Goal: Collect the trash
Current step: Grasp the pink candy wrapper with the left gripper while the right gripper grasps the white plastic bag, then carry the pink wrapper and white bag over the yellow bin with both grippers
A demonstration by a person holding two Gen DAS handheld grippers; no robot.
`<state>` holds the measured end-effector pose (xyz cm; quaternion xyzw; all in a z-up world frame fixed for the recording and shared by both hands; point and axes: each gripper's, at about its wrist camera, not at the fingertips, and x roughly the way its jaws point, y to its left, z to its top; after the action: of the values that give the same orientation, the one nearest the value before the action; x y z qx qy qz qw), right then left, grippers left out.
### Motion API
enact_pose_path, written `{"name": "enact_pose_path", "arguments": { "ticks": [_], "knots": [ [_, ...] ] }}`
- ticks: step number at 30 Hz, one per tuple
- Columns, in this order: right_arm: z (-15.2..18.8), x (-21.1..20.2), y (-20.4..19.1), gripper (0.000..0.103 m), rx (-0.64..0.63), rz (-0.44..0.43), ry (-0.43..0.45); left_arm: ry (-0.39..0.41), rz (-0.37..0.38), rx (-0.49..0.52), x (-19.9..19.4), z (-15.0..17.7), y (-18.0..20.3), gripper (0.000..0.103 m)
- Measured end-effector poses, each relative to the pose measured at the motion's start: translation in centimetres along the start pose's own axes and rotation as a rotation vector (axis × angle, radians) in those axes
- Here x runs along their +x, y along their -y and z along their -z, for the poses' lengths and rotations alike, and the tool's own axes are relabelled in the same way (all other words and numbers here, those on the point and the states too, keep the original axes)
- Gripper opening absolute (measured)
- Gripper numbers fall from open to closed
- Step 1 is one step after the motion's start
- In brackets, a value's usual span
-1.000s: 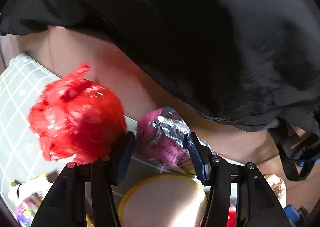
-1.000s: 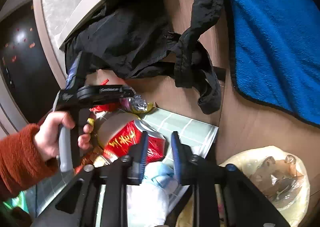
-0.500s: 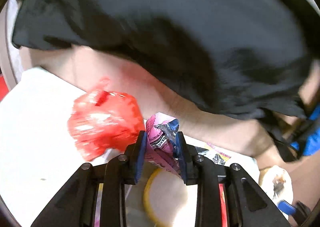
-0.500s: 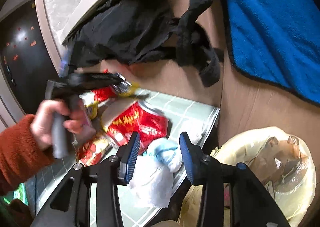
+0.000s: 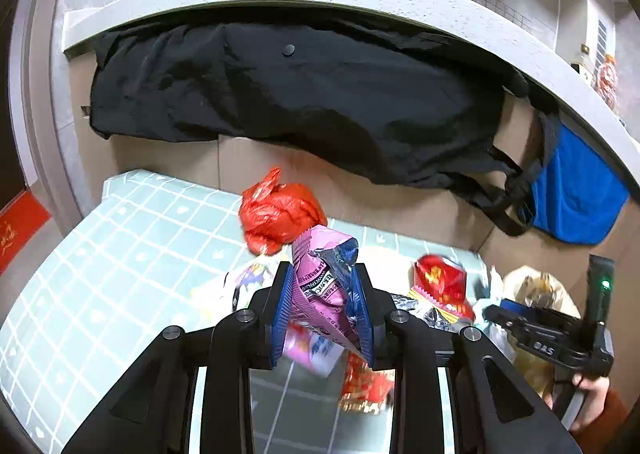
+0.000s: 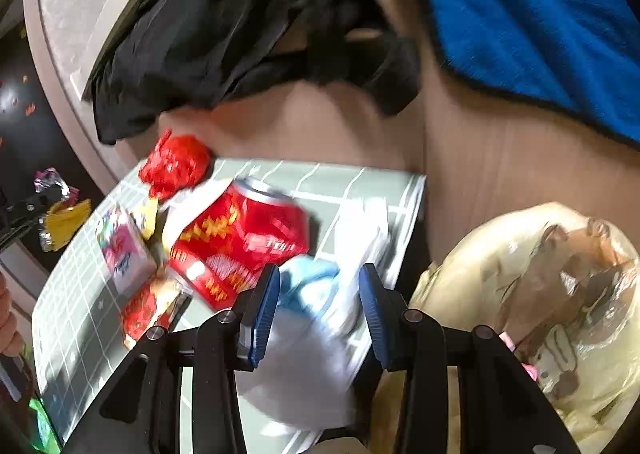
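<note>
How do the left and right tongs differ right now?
The left tongs are clamped on a pink foil snack wrapper; the right tongs grip nothing, their jaws opening around a crumpled white-and-blue tissue wad. The left tongs carry their wrapper clear of the tiled mat; the right tongs' wad lies on the mat. Both have blue ribbed pads and point downward.

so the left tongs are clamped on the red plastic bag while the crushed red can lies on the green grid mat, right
Not quite. The left tongs are clamped on a pink foil snack wrapper, as the left wrist view shows; the red plastic bag sits behind it. The crushed red can does lie on the green grid mat.
</note>
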<state>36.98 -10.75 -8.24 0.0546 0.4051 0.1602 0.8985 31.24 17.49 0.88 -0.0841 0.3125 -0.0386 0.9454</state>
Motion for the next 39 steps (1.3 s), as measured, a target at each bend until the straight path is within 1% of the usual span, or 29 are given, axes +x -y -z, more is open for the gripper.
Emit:
{"name": "enact_pose_path", "arguments": {
  "ticks": [2, 6, 11, 14, 16, 18, 20, 22, 27, 31, 34, 37, 39],
  "knots": [
    [0.3, 0.1, -1.0, 0.041, -0.039, 0.043, 0.01, -0.017, 0.01, -0.021, -0.3, 0.7, -0.8, 0.03],
    [-0.1, 0.7, -1.6, 0.041, -0.06, 0.082, -0.006, -0.036, -0.001, -0.059, -0.4, 1.7, -1.7, 0.03],
    [-0.6, 1.5, -1.1, 0.042, -0.023, 0.061, -0.028, -0.038, -0.008, -0.079, -1.1, 2.7, -2.5, 0.03],
    [-0.4, 1.6, -1.0, 0.043, -0.023, 0.058, -0.038, -0.04, -0.007, -0.097, -1.4, 3.0, -2.7, 0.03],
    [-0.2, 1.8, -0.9, 0.045, -0.025, 0.032, -0.064, -0.04, -0.008, -0.099, -1.5, 3.1, -2.7, 0.03],
    [0.1, 1.8, -0.7, 0.044, 0.001, 0.001, -0.07, -0.038, -0.007, -0.095, -1.7, 3.2, -2.5, 0.03],
    [0.4, 1.3, -0.7, 0.041, 0.009, 0.0, -0.05, -0.031, -0.01, -0.088, -2.0, 3.3, -2.2, 0.03],
    [0.5, 0.3, -1.3, 0.04, -0.023, 0.018, -0.011, -0.016, -0.021, -0.071, -2.4, 3.3, -1.8, 0.03],
    [-0.6, -3.4, -3.5, 0.04, -0.084, -0.038, 0.084, 0.032, -0.039, -0.034, -3.6, 2.8, -0.8, 0.03],
    [-2.2, -6.7, -5.8, 0.04, -0.151, -0.09, 0.14, 0.087, -0.063, 0.016, -5.2, 1.7, 0.9, 0.03],
    [-3.4, -9.2, -7.7, 0.04, -0.213, -0.119, 0.172, 0.146, -0.076, 0.055, -7.0, 0.6, 2.6, 0.03],
    [-4.1, -11.7, -9.2, 0.04, -0.265, -0.133, 0.205, 0.203, -0.093, 0.085, -8.6, -0.3, 4.3, 0.03],
    [-4.6, -13.2, -9.8, 0.04, -0.288, -0.141, 0.227, 0.228, -0.095, 0.098, -9.3, -0.7, 5.3, 0.03]
  ]
}}
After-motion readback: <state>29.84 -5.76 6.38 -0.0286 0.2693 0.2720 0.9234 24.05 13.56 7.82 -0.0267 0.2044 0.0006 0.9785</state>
